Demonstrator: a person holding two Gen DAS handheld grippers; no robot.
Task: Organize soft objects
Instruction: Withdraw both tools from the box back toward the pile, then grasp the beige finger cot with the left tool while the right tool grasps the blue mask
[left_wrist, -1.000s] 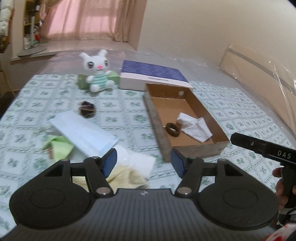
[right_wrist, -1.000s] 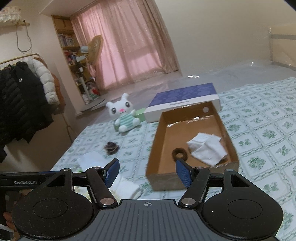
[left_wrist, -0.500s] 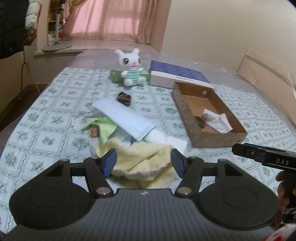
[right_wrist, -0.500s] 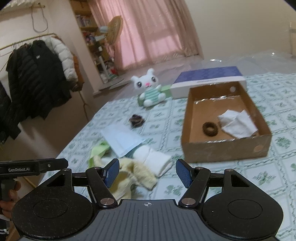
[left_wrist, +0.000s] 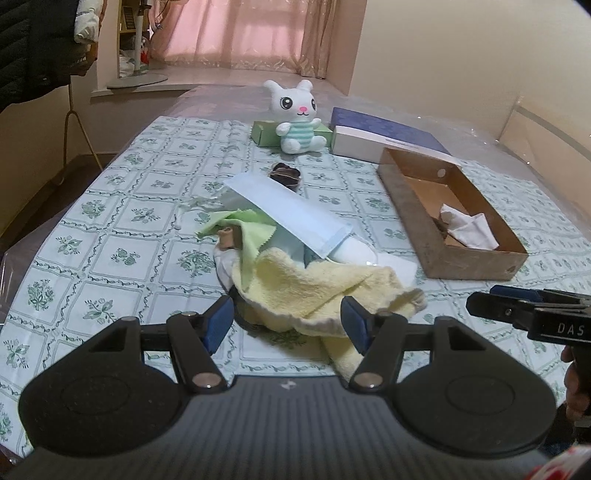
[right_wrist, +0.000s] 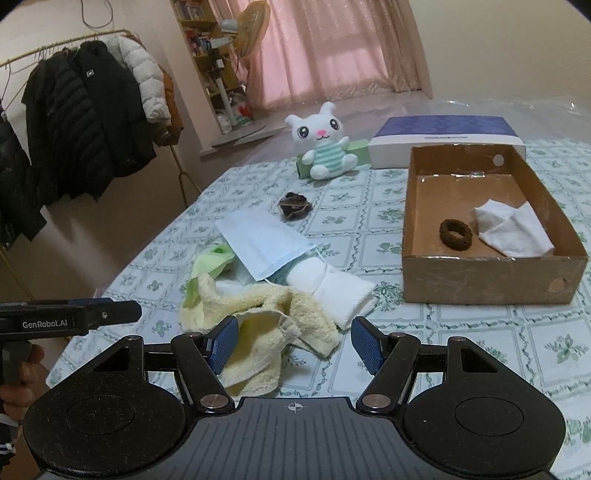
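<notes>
home bedroom | coat rack (right_wrist: 74, 110) | pink curtains (left_wrist: 258, 33) | bookshelf (right_wrist: 207, 48)

A rough yellow terry towel (left_wrist: 314, 288), a matt brown cardboard box (right_wrist: 491, 284) and a plush rabbit (right_wrist: 325, 144) are seen.

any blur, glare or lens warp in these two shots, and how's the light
Left wrist view: sharp, no motion blur; fisheye bends the patterned green tablecloth edges and darkens corners; pink curtained window glows brightly. Right wrist view: equally sharp; soft warm indoor light, faint shadows under the yellow terry towel; slight glare on the clear plastic sheet beyond the brown cardboard box.
</notes>
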